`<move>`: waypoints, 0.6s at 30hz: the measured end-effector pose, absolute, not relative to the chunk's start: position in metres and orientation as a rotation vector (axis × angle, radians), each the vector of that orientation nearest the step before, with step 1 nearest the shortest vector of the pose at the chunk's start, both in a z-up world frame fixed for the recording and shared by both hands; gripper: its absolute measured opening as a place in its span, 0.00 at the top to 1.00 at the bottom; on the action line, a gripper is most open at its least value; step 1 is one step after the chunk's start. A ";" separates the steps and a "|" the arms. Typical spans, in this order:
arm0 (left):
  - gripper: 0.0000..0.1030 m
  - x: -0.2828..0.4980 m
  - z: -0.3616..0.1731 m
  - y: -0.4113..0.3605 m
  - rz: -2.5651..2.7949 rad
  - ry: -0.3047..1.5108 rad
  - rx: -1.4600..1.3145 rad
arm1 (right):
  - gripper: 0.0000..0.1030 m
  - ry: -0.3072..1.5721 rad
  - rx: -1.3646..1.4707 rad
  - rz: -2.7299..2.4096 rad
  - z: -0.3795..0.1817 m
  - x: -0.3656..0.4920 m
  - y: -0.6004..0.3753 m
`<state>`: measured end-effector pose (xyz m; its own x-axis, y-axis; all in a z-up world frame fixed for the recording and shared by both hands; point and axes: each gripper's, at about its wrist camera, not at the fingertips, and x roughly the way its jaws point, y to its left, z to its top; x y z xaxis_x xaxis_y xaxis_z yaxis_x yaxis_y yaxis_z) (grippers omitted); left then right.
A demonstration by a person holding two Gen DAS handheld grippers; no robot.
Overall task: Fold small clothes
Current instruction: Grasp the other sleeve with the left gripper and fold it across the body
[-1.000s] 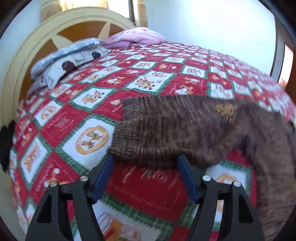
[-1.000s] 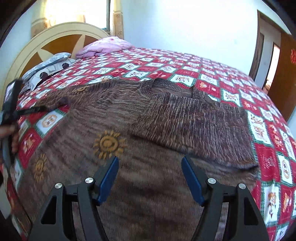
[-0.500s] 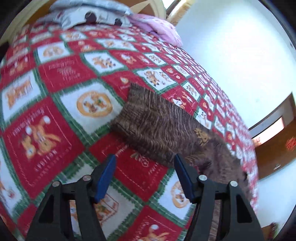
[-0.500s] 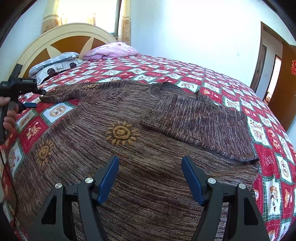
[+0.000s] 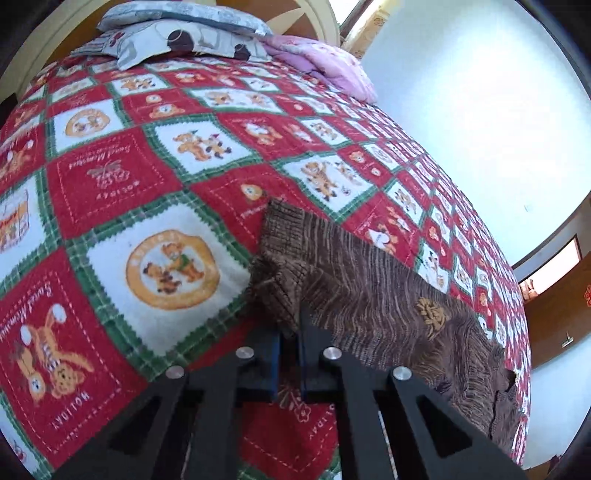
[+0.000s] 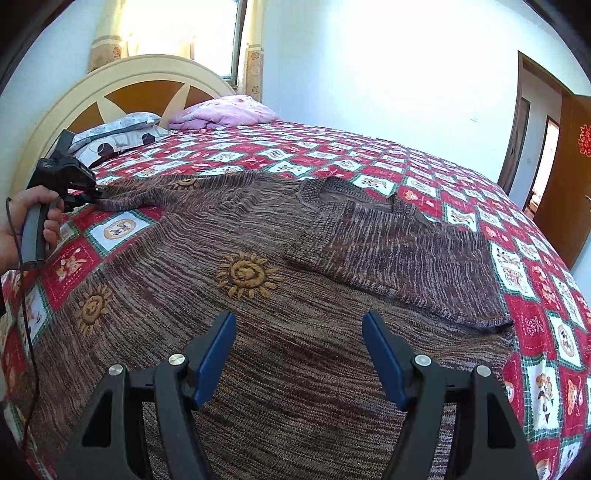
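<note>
A brown knitted sweater (image 6: 258, 332) with orange sun motifs lies spread on the bed; its right sleeve (image 6: 388, 254) is folded across the chest. Its left sleeve (image 5: 369, 295) stretches out over the quilt. My left gripper (image 5: 288, 332) has its jaws closing, and the blue pads pinch the ribbed cuff (image 5: 280, 273) of that sleeve. The right wrist view shows the left gripper (image 6: 86, 197) in a hand (image 6: 37, 218) at the sleeve's end. My right gripper (image 6: 299, 354) hovers open over the sweater's lower body, nothing between its fingers.
A red, white and green holiday quilt (image 5: 110, 177) covers the bed. Grey patterned pillows (image 5: 177, 33) and a pink pillow (image 6: 225, 112) lie by the cream headboard (image 6: 122, 77). A white wall and wooden doors (image 6: 565, 177) stand to the right.
The left gripper rolled, moved in on the sleeve cuff and its jaws went from wide apart to pinched on it. The right gripper stays open over the sweater body.
</note>
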<state>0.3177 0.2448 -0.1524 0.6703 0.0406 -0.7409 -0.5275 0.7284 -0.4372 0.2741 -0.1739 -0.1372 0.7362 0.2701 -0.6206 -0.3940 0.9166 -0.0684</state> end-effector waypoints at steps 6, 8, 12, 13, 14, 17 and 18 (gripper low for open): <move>0.93 0.328 -0.115 0.230 0.319 0.701 -0.630 | 0.30 0.642 -0.173 0.343 -0.136 0.275 -0.179; 0.93 0.334 -0.098 0.222 0.299 0.671 -0.614 | 0.30 0.632 -0.166 0.337 -0.134 0.275 -0.181; 0.93 0.344 -0.069 0.200 0.233 0.623 -0.595 | 0.30 0.625 -0.155 0.328 -0.132 0.276 -0.185; 0.93 0.345 -0.063 0.192 0.215 0.611 -0.590 | 0.30 0.624 -0.153 0.324 -0.132 0.277 -0.186; 0.93 0.347 -0.056 0.185 0.194 0.603 -0.584 | 0.30 0.624 -0.149 0.320 -0.132 0.277 -0.187; 0.93 0.353 -0.037 0.151 0.108 0.582 -0.550 | 0.30 0.623 -0.128 0.304 -0.130 0.280 -0.193; 0.93 0.355 -0.033 0.140 0.081 0.579 -0.540 | 0.30 0.621 -0.118 0.297 -0.129 0.281 -0.195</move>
<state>0.3555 0.1402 -0.0334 0.8381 -0.0753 -0.5403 -0.2211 0.8585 -0.4626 0.2812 -0.1952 -0.1292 0.7725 0.2384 -0.5886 -0.3085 0.9510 -0.0198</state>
